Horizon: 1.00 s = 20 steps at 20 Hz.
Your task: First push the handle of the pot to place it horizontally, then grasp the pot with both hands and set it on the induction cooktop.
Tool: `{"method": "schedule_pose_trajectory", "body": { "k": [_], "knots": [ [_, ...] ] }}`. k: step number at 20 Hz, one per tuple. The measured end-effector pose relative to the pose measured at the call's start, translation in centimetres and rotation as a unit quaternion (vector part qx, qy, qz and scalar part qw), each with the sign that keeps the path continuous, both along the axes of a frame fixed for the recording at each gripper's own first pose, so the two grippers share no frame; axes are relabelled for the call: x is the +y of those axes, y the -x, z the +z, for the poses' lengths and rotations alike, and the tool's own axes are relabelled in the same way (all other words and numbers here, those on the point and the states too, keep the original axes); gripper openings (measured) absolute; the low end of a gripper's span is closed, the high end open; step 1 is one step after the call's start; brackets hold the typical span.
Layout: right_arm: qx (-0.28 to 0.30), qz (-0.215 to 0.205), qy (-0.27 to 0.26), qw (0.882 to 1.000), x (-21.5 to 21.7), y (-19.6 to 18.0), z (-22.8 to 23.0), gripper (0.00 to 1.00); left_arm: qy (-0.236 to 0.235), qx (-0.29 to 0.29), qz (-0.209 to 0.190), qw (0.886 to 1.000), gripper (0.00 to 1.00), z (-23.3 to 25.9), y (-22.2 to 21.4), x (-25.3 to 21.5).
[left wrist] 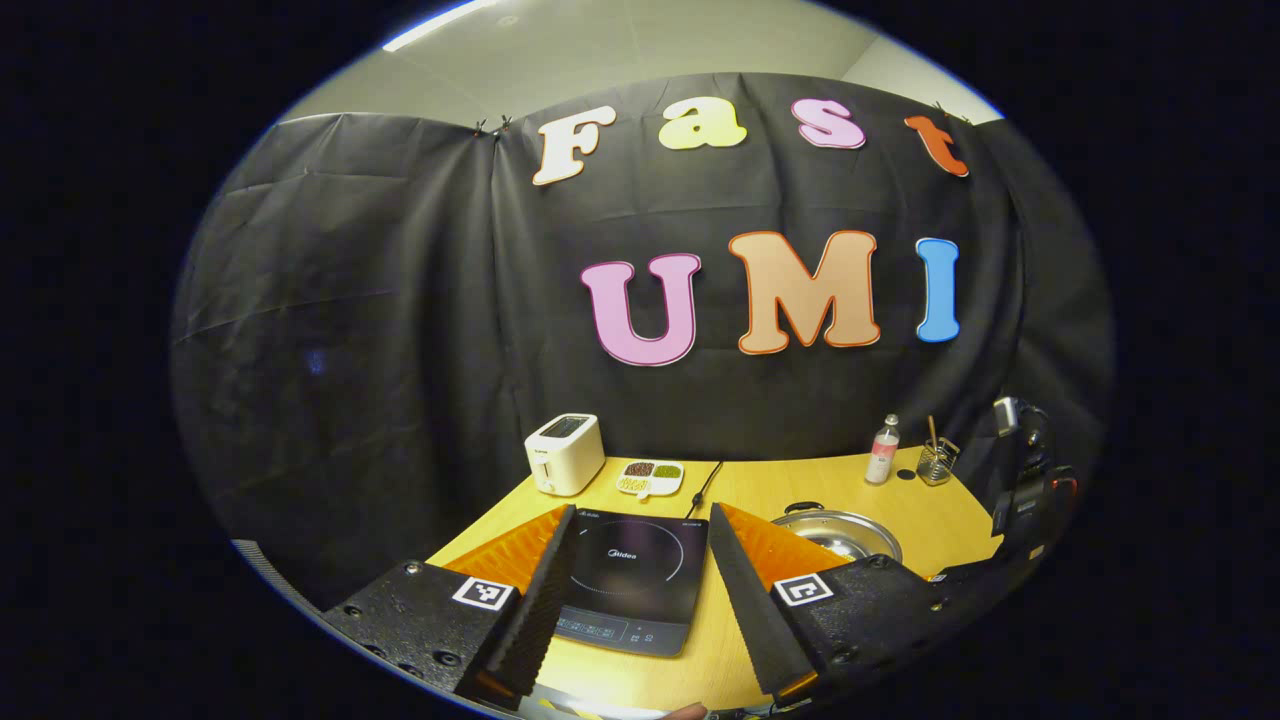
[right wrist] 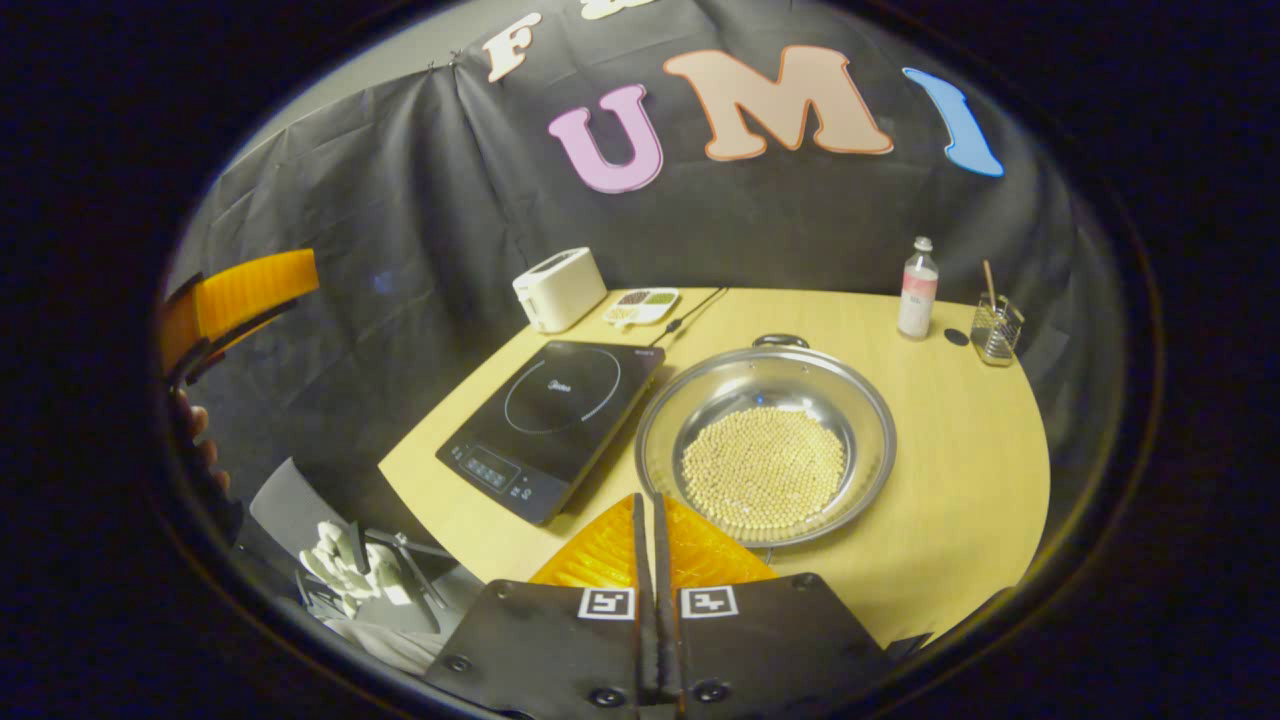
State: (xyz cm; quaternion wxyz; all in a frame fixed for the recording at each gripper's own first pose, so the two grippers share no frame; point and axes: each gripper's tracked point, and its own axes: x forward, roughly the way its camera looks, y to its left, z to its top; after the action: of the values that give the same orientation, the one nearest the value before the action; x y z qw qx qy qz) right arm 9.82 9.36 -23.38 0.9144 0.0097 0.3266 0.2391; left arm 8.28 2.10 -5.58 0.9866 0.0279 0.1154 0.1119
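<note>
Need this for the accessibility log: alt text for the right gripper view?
The right tongs, shut with nothing between them, point at the near rim of a steel pot filled with pale beans on a wooden table. A black induction cooktop lies left of the pot; a toaster and bottle stand behind.

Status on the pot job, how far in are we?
Barely started. Done: nothing visible; the pot, holding beans, sits on the table beside the induction cooktop, not on it. In hand: the right gripper is shut and empty near the pot's near rim; the left gripper is open, empty, facing the cooktop. Left: push the handle, two-handed grasp, lift onto cooktop.
</note>
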Motion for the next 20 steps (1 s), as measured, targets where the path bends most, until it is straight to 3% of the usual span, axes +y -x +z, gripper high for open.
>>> {"method": "schedule_pose_trajectory", "body": {
  "k": [8, 15, 20],
  "knots": [
    [0.064, -0.014, 0.031, 0.997, 1.2, -0.6, -4.2, 0.02, 0.015, -0.012, -0.006, 1.0, 0.8, -0.4, -3.2, 3.0],
    [0.137, -0.064, 0.072, 0.986, 3.2, -1.3, -9.7, 0.01, 0.025, -0.014, -0.053, 0.998, 0.8, -1.6, -7.6, 7.4],
    [0.181, -0.118, 0.08, 0.973, 3.9, -2.1, -12.5, 0.03, 0.062, 0.004, -0.111, 0.992, 0.82, -4.1, -10.5, 8.1]
  ]
}}
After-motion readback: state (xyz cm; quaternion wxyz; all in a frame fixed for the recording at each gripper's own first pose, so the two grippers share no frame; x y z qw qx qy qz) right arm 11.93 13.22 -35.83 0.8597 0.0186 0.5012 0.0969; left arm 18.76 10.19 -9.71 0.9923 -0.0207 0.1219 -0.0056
